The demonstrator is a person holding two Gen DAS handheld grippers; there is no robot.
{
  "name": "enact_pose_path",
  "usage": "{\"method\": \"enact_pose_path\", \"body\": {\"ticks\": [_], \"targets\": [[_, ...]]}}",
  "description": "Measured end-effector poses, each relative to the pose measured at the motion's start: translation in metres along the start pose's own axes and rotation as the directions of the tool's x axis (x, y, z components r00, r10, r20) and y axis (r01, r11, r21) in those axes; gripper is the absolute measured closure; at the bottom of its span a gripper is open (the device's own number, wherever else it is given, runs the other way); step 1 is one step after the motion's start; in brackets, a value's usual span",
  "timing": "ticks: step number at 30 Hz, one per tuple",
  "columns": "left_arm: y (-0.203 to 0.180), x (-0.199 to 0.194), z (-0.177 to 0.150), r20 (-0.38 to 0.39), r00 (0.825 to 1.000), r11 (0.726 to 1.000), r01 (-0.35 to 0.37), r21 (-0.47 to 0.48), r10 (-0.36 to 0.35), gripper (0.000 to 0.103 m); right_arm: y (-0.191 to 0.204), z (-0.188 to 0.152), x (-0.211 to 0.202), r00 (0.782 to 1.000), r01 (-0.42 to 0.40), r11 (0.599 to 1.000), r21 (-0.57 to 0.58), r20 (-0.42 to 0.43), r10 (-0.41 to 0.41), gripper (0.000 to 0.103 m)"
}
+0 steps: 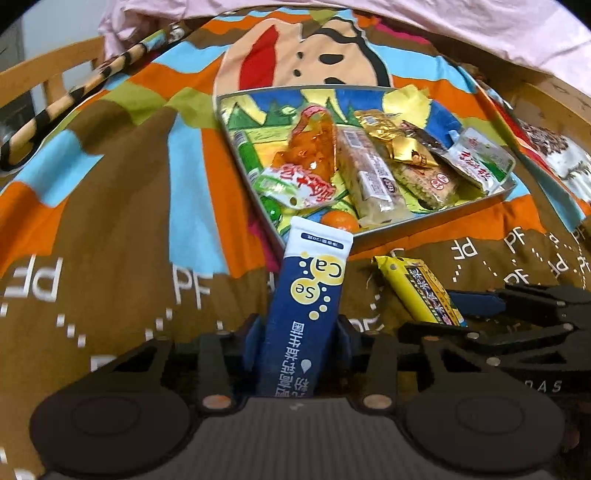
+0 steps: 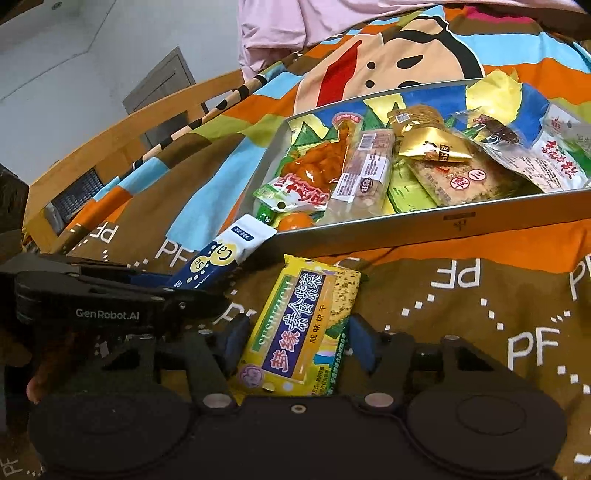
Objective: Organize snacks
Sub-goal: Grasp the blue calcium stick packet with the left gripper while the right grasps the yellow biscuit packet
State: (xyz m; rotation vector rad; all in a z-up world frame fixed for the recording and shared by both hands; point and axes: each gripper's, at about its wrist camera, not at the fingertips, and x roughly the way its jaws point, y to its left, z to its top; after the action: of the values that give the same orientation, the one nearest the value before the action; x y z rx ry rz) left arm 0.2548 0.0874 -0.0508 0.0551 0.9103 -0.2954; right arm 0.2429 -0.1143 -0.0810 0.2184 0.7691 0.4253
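A blue and white sachet point(image 1: 310, 295) marked "Ca Se" lies on the patterned cloth, its white end at the near corner of the metal tray point(image 1: 436, 221). My left gripper point(image 1: 298, 332) is shut on it, with a blue pad against each side. Just to its right a yellow cracker pack point(image 2: 295, 325) lies flat, and my right gripper point(image 2: 297, 339) is shut on its lower half. In the right wrist view the left gripper point(image 2: 207, 291) reaches in from the left with the sachet point(image 2: 221, 258). The right gripper point(image 1: 476, 314) shows on the yellow pack point(image 1: 421, 291) in the left wrist view.
The tray point(image 2: 443, 225) holds several snack packs, an orange-sauce pouch point(image 1: 314, 151), a long cake bar point(image 1: 369, 173) and an orange point(image 1: 340, 221). A wooden bed rail point(image 2: 122, 140) runs at the left, and pink bedding point(image 1: 480, 26) lies at the far end.
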Motion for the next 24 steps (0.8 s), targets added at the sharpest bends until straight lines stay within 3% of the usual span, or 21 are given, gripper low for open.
{"method": "enact_pose_path", "body": {"ticks": [8,13,17,19,24], "targets": [[-0.033,-0.021,-0.021,-0.038,0.999,0.998,-0.021,-0.052,0.019,0.06,0.005,-0.011,-0.027,0.999,-0.029,0.998,-0.048,-0.042,0.027,0.045],[-0.034,-0.024,-0.025,-0.044,0.999,0.995,-0.03,-0.096,0.026,0.058,0.005,-0.02,-0.037,0.997,-0.019,0.995,-0.101,-0.077,0.011,0.043],[-0.035,-0.022,-0.027,-0.041,0.999,0.994,-0.04,-0.106,0.035,0.058,0.005,-0.021,-0.034,0.996,-0.016,0.998,-0.063,-0.084,0.01,0.039],[-0.036,-0.024,-0.029,-0.036,0.999,0.993,-0.042,-0.11,0.038,0.059,0.004,-0.022,-0.036,0.997,-0.009,0.999,-0.043,-0.076,0.005,0.047],[-0.04,-0.035,-0.035,-0.044,0.998,0.985,-0.043,-0.167,0.036,0.063,0.009,-0.03,-0.05,0.997,-0.01,0.997,-0.072,-0.08,0.004,0.048]]}}
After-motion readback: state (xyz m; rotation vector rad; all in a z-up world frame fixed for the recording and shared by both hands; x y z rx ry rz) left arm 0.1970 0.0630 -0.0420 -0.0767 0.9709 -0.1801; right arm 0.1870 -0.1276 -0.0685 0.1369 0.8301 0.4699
